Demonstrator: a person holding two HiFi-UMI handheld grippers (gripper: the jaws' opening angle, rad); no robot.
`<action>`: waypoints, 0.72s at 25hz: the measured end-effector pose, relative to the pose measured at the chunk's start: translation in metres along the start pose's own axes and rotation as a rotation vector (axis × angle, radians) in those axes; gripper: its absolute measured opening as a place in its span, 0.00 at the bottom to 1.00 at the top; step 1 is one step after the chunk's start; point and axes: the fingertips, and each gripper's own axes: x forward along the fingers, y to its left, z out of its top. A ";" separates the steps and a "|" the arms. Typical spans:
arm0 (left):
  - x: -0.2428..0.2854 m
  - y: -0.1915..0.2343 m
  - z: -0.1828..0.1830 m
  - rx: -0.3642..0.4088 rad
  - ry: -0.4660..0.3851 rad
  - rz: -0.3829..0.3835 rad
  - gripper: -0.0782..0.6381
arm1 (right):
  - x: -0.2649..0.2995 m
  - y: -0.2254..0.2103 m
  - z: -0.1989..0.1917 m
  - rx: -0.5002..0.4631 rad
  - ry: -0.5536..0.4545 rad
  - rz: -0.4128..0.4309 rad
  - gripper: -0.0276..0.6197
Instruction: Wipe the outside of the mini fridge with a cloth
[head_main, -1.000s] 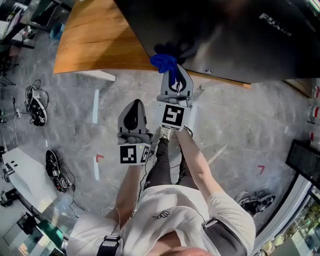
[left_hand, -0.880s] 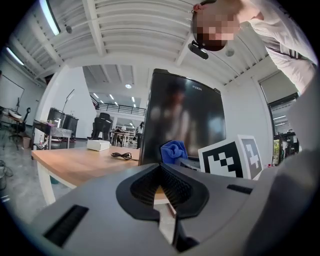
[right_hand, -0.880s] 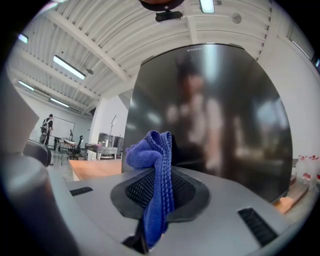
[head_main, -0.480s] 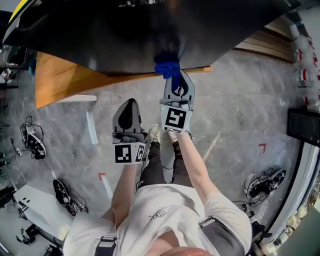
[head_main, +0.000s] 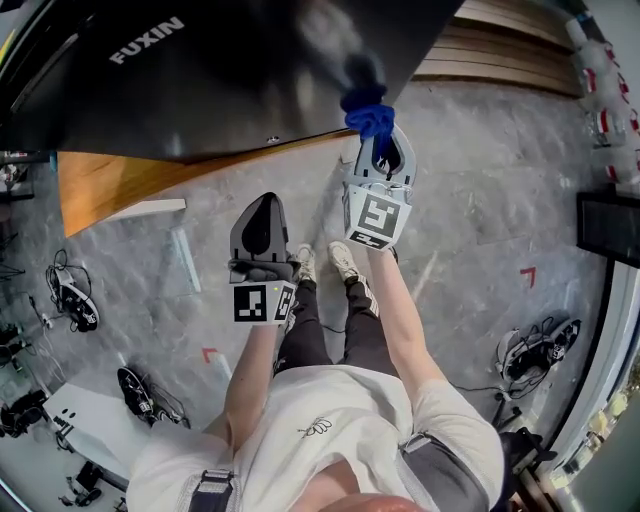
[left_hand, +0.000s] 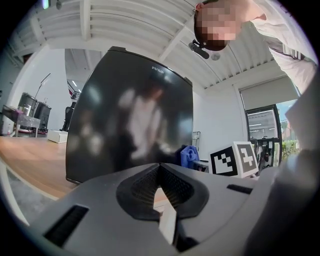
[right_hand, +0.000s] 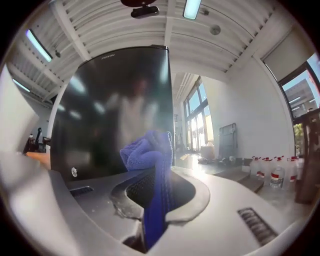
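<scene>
The black mini fridge (head_main: 230, 70) fills the top of the head view, glossy, with a white brand name on its door; it also stands ahead in the left gripper view (left_hand: 130, 110) and the right gripper view (right_hand: 115, 115). My right gripper (head_main: 375, 140) is shut on a blue cloth (head_main: 368, 112), whose bunched end presses against the fridge's lower front edge (right_hand: 150, 150). My left gripper (head_main: 262, 222) hangs lower and to the left, away from the fridge, shut with nothing in it (left_hand: 159, 167).
The fridge stands on a wooden platform (head_main: 120, 180) above a grey stone floor (head_main: 480, 200). Cables and gear (head_main: 70, 295) lie on the floor at the left. Several white bottles (head_main: 605, 90) stand at the right.
The fridge has swung in the head view, its brand name now at upper left. My right gripper has moved right and up along the fridge's lower edge with the cloth. The left gripper has barely shifted.
</scene>
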 end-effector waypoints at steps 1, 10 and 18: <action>0.003 -0.006 -0.002 -0.001 0.003 -0.002 0.12 | 0.001 -0.009 -0.001 0.005 0.001 -0.008 0.14; 0.010 -0.004 -0.014 -0.015 0.018 0.028 0.12 | 0.009 -0.037 -0.016 0.025 0.017 -0.047 0.14; -0.002 0.009 -0.022 -0.044 0.030 0.069 0.12 | -0.011 -0.035 -0.012 0.047 0.023 -0.065 0.14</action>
